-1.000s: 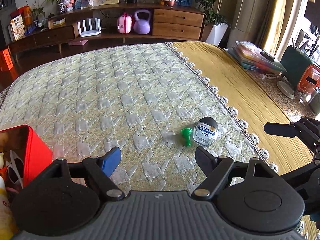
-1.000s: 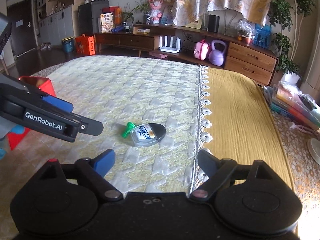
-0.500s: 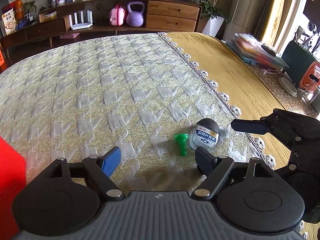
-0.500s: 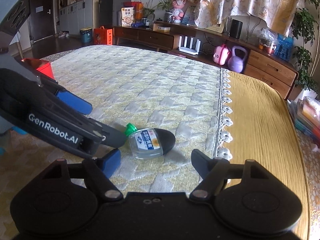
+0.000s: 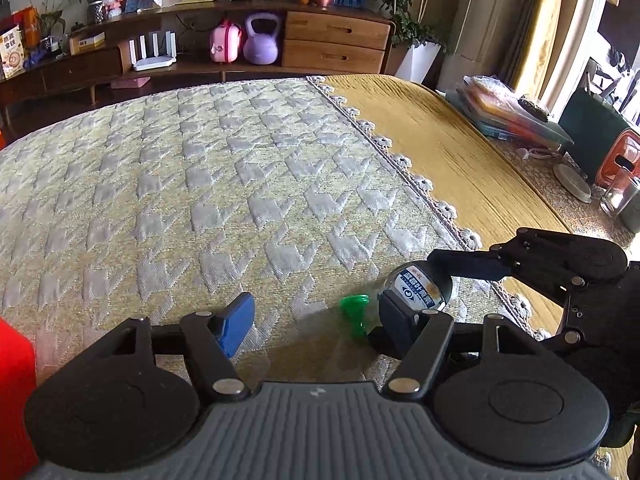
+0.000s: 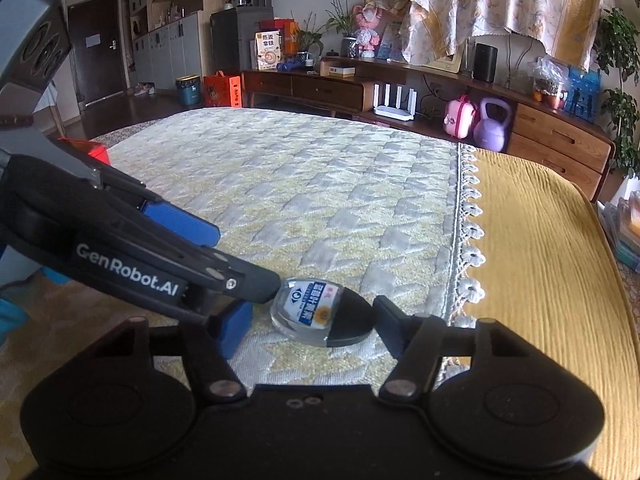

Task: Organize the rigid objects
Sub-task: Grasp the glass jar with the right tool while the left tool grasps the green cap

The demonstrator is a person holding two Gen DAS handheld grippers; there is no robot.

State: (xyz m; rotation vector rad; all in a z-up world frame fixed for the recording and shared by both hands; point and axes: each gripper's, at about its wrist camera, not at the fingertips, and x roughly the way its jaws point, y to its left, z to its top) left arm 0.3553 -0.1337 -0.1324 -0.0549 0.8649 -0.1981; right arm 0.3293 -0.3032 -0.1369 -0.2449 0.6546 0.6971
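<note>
Quilted houndstooth cloth (image 5: 208, 200) covers the wide surface under my two tools, with a lace trim (image 5: 404, 164) running along its edge and mustard-yellow fabric (image 6: 532, 248) beyond that.

My right gripper (image 6: 312, 324) is low over the cloth with its jaws closing, and the small clear bottle (image 6: 316, 310) lies on its side between them. Its dark rounded end points toward my black right finger (image 6: 390, 328), which looks just about touching it; the blue pad (image 6: 234, 328) on the other finger stands just beside the clear end, and I cannot tell that it presses yet. The bottle carries a blue-and-white label facing up.

My left gripper (image 5: 316, 316) comes in from the side, its jaws closing too. From its own camera the bottle's green nozzle (image 5: 354, 312) sits between its blue pad (image 5: 236, 322) and its black finger (image 5: 398, 320), nearer the black one, which overlaps the bottle's body. The pads are not pressing on the nozzle. From the right camera, the left tool's black fingertip reaches right up to the clear end of the bottle.

A red box (image 6: 86, 148) sits at the far left edge of the cloth. Beyond the surface stands a long wooden sideboard (image 5: 336, 40) with a purple kettlebell (image 5: 261, 40), a pink case (image 5: 226, 42) and a white router (image 5: 154, 50).
</note>
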